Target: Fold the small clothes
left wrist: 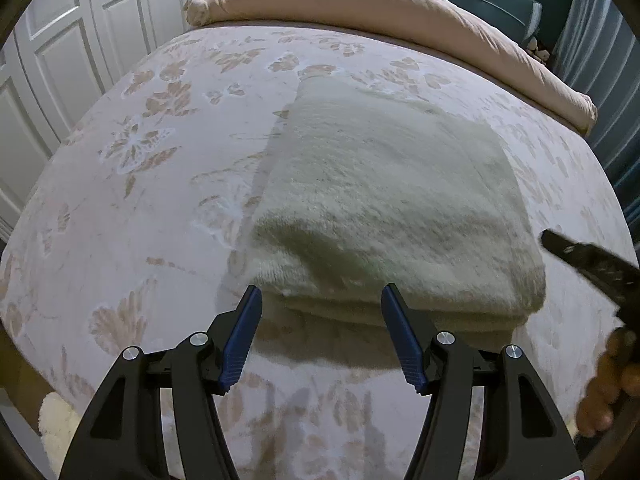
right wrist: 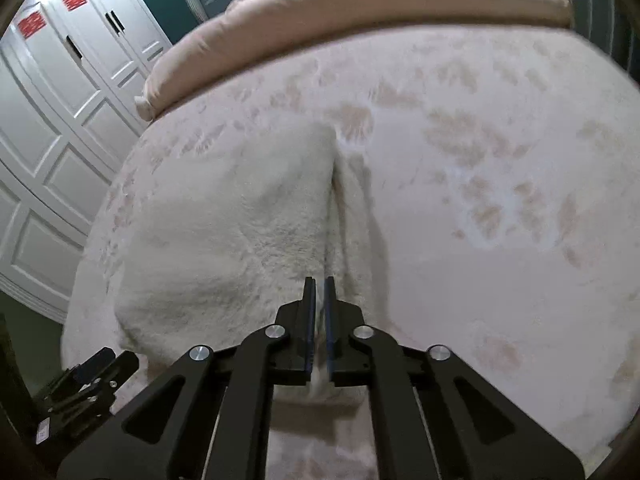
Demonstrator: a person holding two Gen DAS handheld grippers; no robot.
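Left wrist view: folded cream fleece (left wrist: 384, 208) flat on the bed (left wrist: 132, 208), left claw (left wrist: 322, 300) open, empty at its near edge; right claw (right wrist: 319, 292) closed, seemingly pinching the fleece's near right corner, probably to tidy the fold

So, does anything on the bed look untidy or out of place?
Mostly tidy. The cream garment lies folded flat on the floral bedspread. Only its right edge shows lower layers sticking out unevenly.
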